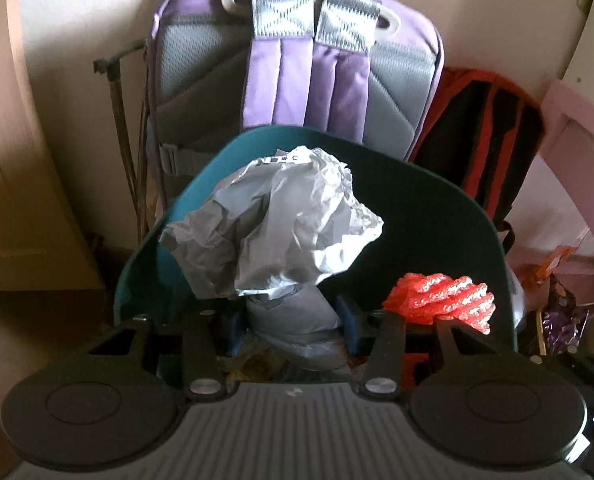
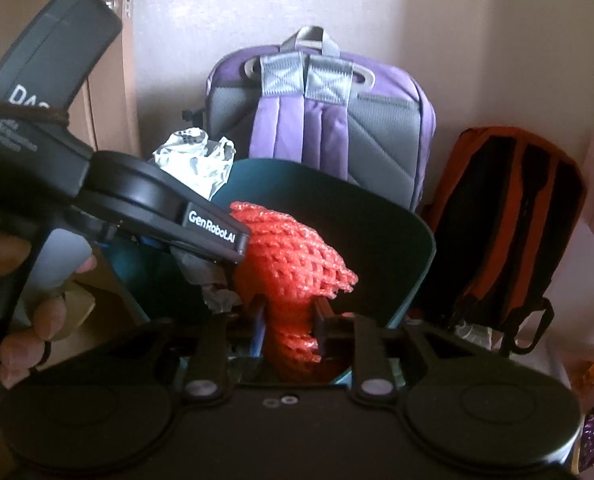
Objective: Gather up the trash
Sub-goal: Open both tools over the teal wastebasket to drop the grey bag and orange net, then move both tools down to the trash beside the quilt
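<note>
Left gripper [image 1: 293, 320] was clamped on a crumpled grey plastic bag [image 1: 273, 228], blue pads pressing its bunched neck. Right gripper [image 2: 289, 328] pinched a red foam mesh fruit sleeve [image 2: 293, 264] between its fingers. Both items hung over the open mouth of a dark teal plastic bin [image 1: 437, 208], its raised lid behind them; the red sleeve sat just right of the grey bag. Person's hand [image 2: 29, 312] gripped the left tool's handle. Behind the bin, a purple and grey backpack [image 1: 297, 76] leaned on a pale wall, an orange and black backpack [image 2: 505, 232] beside it. Brown door [image 2: 105, 40] at left. Floor mostly hidden.
</note>
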The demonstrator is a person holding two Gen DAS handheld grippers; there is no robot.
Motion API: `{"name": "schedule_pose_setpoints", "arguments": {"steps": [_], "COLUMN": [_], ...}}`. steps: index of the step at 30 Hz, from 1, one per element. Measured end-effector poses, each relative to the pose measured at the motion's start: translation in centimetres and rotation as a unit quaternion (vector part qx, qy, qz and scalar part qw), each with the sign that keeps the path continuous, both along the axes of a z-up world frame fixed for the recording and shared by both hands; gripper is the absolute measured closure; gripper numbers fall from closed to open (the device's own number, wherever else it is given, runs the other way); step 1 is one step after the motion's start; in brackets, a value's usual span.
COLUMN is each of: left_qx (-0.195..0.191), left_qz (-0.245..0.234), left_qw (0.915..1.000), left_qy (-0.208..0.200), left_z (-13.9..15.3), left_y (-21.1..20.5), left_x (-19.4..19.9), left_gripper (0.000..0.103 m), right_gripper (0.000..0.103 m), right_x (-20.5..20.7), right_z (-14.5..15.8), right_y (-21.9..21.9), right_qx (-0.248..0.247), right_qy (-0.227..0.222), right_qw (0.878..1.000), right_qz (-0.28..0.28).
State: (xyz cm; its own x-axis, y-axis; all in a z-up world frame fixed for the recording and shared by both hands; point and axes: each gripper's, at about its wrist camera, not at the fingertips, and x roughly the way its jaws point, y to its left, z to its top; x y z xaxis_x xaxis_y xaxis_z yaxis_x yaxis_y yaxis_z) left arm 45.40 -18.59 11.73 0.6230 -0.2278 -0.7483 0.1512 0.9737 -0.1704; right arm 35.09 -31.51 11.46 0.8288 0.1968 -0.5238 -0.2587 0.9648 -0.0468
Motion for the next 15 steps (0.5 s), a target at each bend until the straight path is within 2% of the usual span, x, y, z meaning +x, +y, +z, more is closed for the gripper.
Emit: {"name": "schedule_pose_setpoints", "arguments": {"steps": [4, 8, 9, 11, 15], "left_qx": [-0.006, -0.017, -0.021, -0.026, -0.017], "left_qz": [-0.013, -0.016, -0.017, -0.017, -0.007], "left_qw": [0.9999, 0.9997, 0.9996, 0.9994, 0.9996], "left_qy": [-0.005, -0.010, -0.013, -0.018, -0.023], "left_z": [-0.1, 0.4, 0.7, 1.4, 2.5], "left_y": [-0.2, -0.1, 0.1, 0.6, 1.5], "left_x": [-0.2, -0.7, -1.0, -1.8, -2.9], "left_gripper": [0.039, 0.038, 0.038, 0.030, 0.027], "right_gripper": [0.072, 0.068, 0.061, 0.053, 0.051], "right_x": [0.4, 0.1, -0.1, -0.5, -1.5], "right_z": [-0.3, -0.1, 0.0, 0.4, 0.9], "right_y": [-0.2, -0.4, -0.5, -0.7, -0.5], "right_qx": [-0.001, -0.001, 0.002, 0.007, 0.002], "right_qy": [0.009, 0.007, 0.007, 0.003, -0.001], "right_qw": [1.000, 1.000, 1.000, 1.000, 1.000], "right_qz": [-0.006, -0.009, -0.008, -0.005, -0.005]}}
